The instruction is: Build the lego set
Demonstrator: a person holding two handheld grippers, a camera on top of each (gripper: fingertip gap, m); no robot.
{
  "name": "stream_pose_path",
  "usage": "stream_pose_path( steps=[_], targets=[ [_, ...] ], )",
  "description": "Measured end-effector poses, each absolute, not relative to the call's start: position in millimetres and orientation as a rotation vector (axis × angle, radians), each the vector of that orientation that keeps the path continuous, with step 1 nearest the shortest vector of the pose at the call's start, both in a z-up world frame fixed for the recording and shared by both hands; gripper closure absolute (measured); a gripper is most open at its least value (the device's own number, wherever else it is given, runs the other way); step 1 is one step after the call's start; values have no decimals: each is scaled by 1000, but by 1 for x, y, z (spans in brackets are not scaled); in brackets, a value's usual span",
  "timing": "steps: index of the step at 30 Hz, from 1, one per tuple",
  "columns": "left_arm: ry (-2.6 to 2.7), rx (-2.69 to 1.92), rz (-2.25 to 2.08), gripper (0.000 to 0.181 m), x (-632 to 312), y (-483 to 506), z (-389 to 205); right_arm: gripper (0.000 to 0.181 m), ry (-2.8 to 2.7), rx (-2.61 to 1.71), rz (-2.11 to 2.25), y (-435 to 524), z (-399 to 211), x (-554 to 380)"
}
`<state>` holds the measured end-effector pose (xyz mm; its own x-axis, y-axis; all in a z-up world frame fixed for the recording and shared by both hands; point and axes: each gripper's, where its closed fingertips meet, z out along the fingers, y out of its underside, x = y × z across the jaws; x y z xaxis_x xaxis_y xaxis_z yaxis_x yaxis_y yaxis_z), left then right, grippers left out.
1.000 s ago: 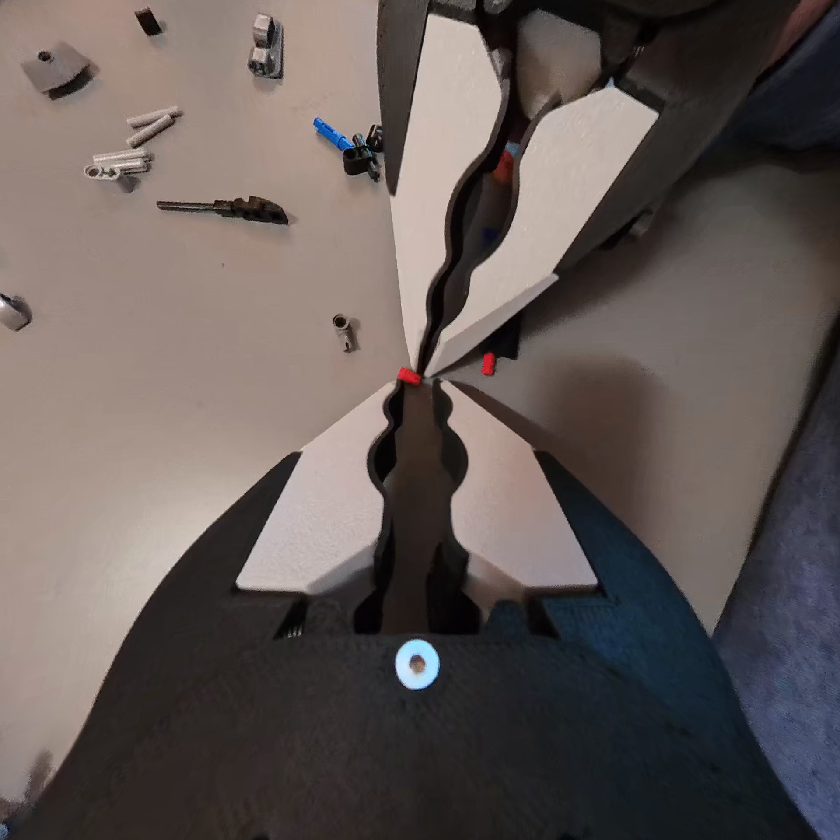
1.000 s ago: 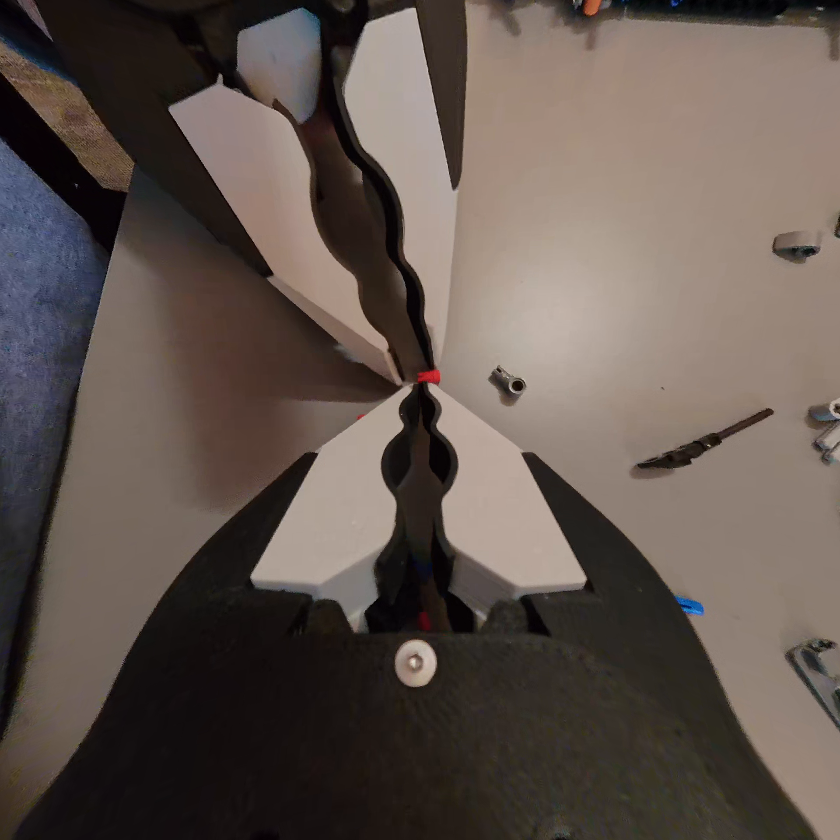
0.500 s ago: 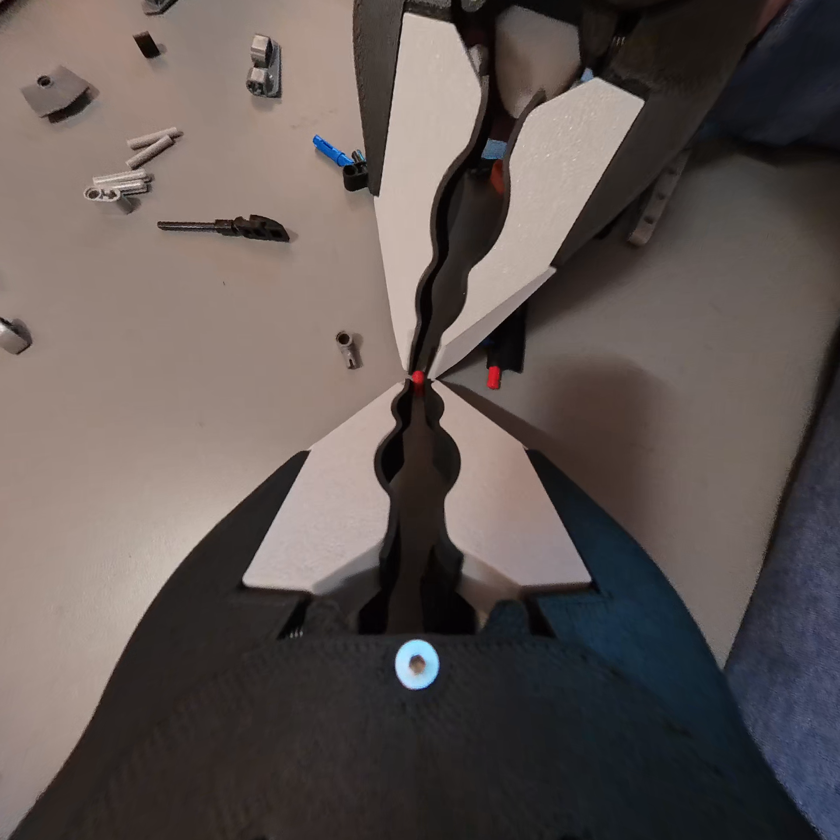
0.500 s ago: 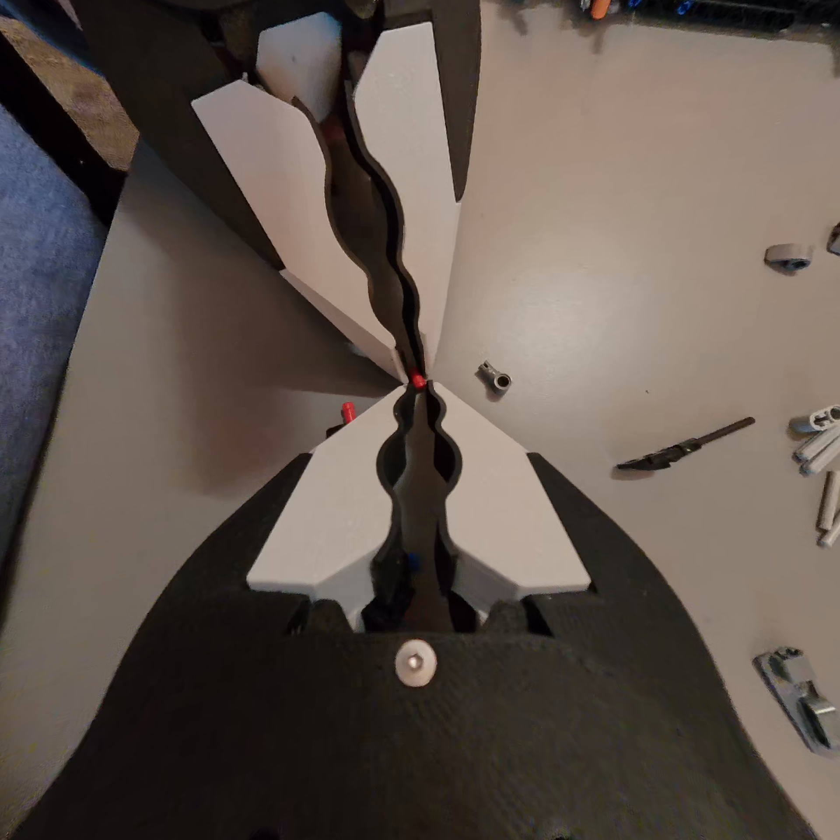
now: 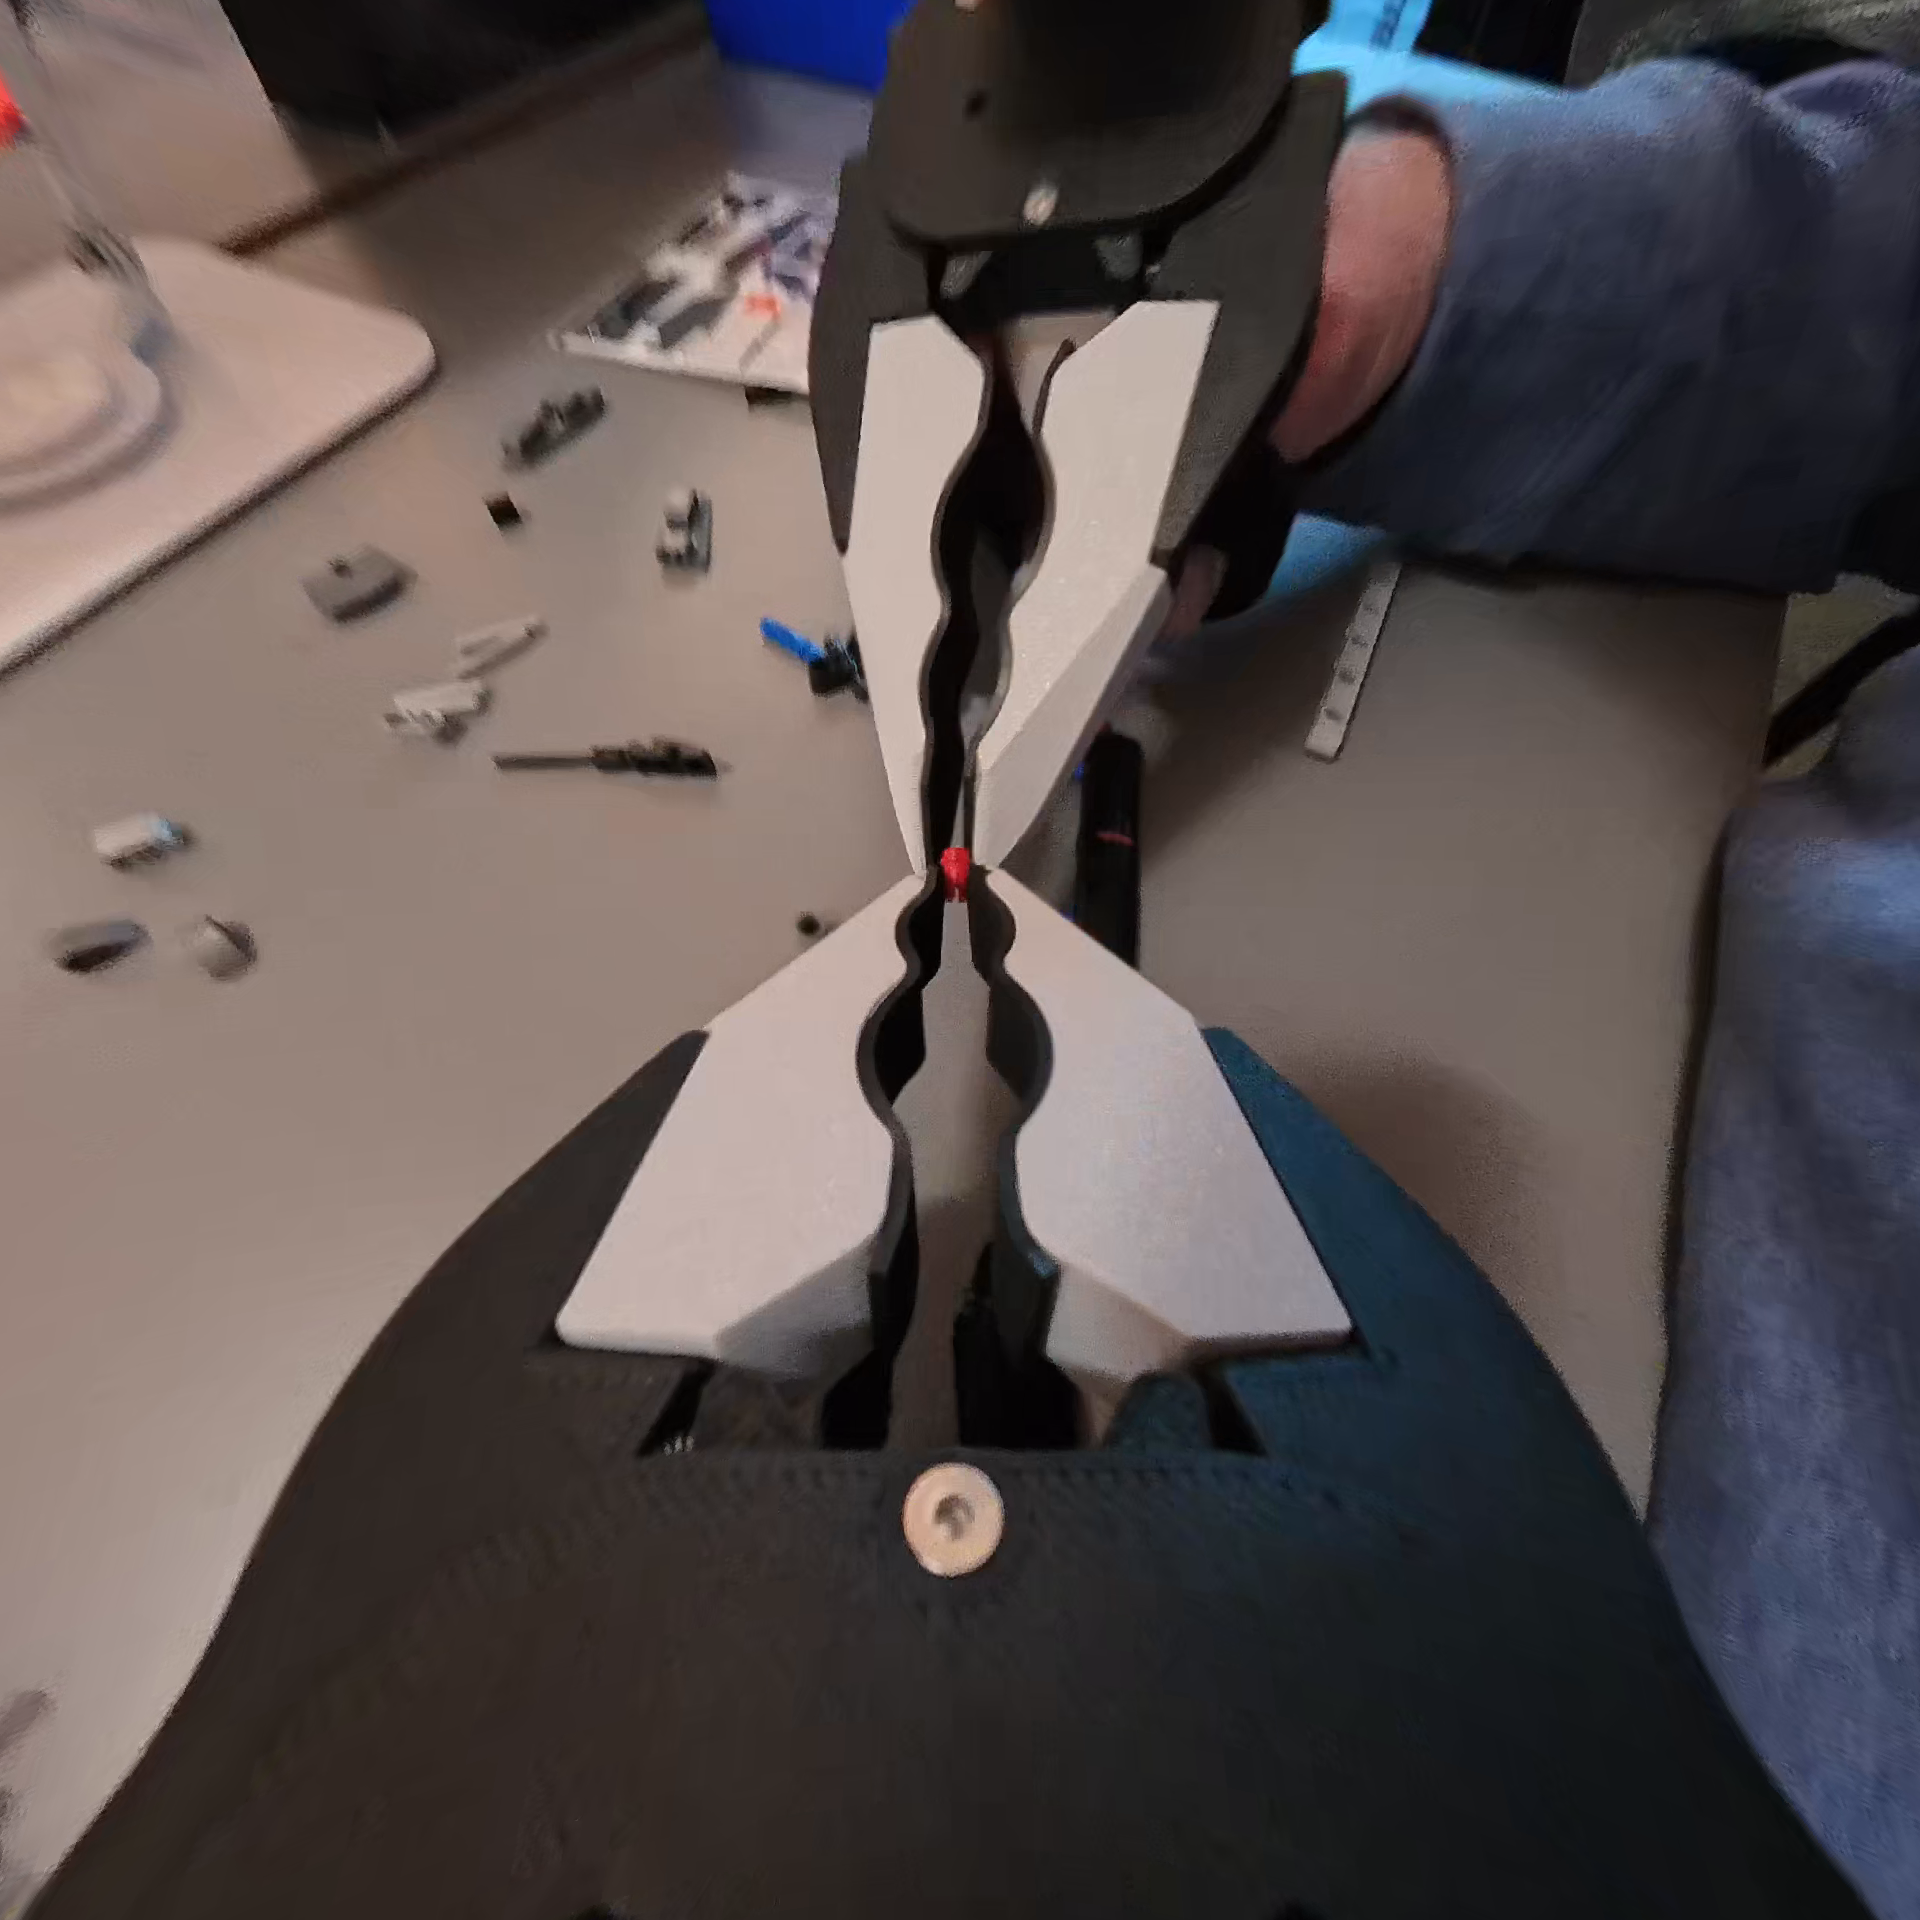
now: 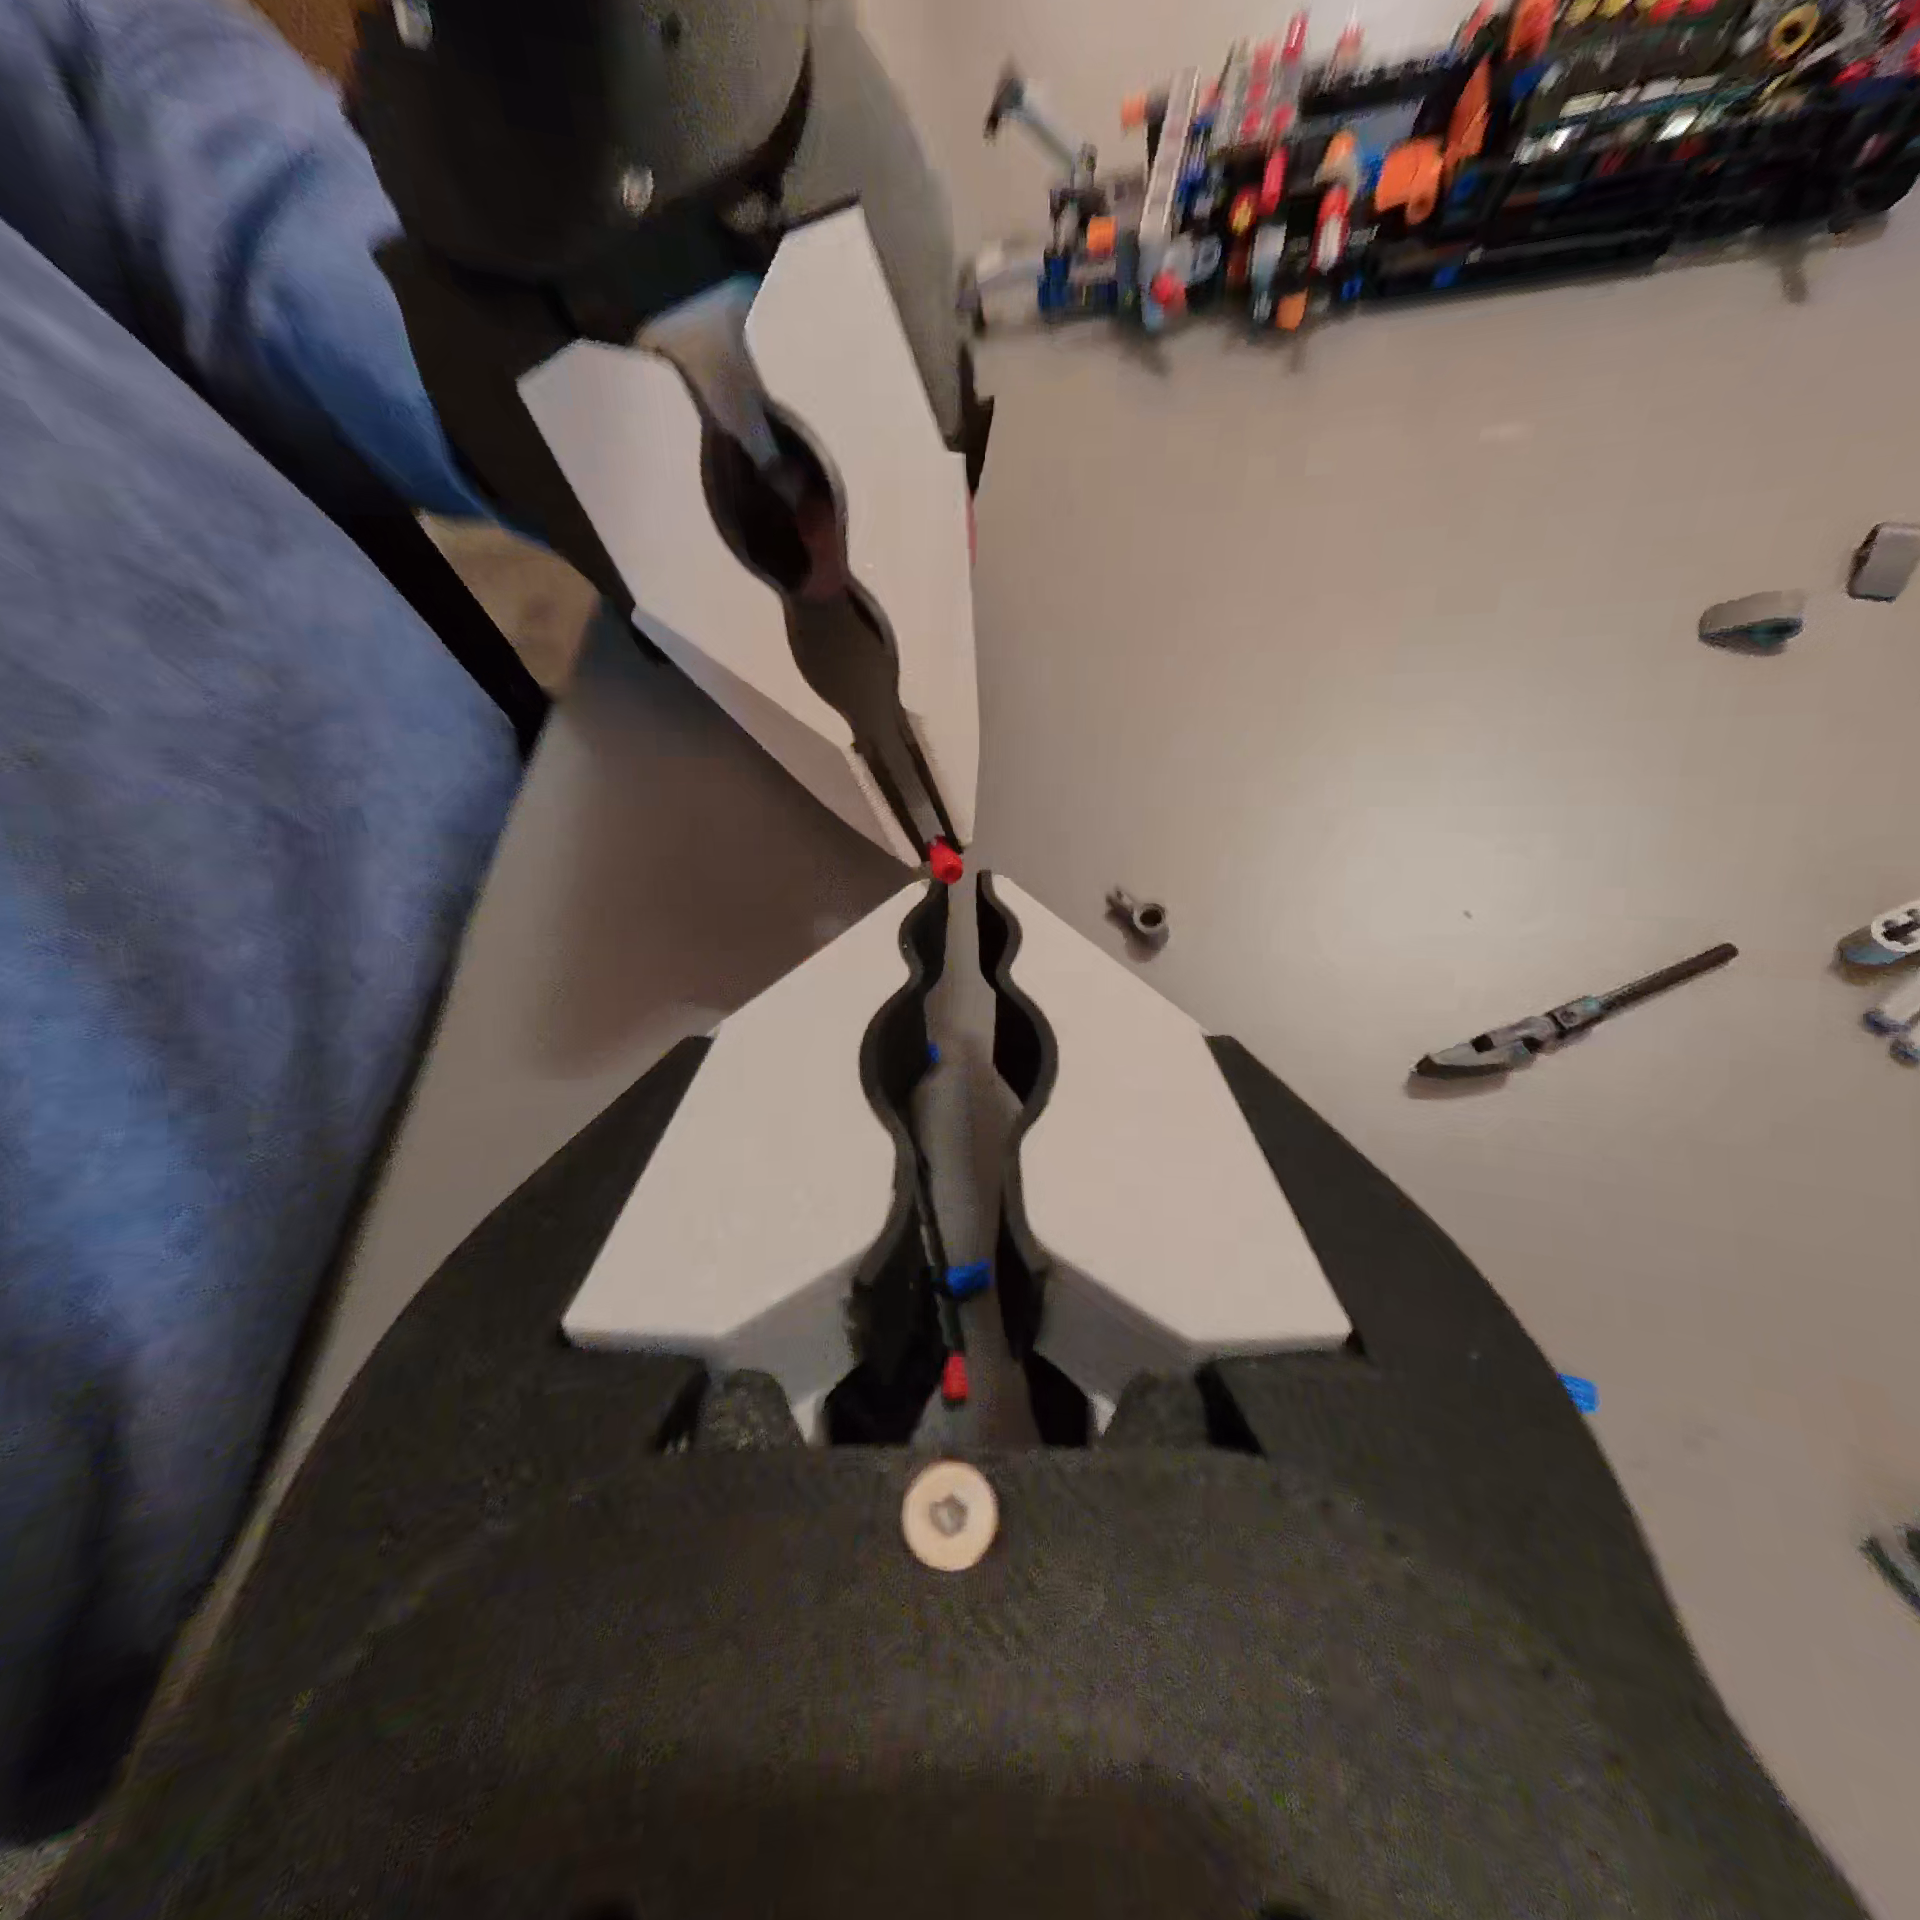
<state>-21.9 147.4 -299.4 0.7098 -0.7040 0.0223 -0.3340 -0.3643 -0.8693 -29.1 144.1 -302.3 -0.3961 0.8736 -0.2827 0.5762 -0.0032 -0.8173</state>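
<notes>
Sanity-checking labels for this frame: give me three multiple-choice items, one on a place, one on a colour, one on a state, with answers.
1. Where is the long dark rod piece?
A) lying on the table
B) in a gripper
C) on the floor

2. What colour is the small piece at the tips of the left gripper?
A) blue
B) red
C) yellow

3. The left gripper is:
A) wide open
B) out of view
C) closed on the small piece

Answers:
1 A, it lies flat among the loose parts.
2 B, it is plainly red in both views.
3 C, the fingertips pinch it above the table.
</notes>
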Motion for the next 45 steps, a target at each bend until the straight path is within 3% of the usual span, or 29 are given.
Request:
stream_pose_path(
  steps=[13, 45],
  targets=[
    [806, -1813, -389, 178, -21, 150, -264, 174, -1698, -1510, 1724, 145, -258, -26],
    [869, -1785, -275, 178, -17, 150, -265, 179, -1710, -1557, 1655, 146, -261, -24]
  ],
)
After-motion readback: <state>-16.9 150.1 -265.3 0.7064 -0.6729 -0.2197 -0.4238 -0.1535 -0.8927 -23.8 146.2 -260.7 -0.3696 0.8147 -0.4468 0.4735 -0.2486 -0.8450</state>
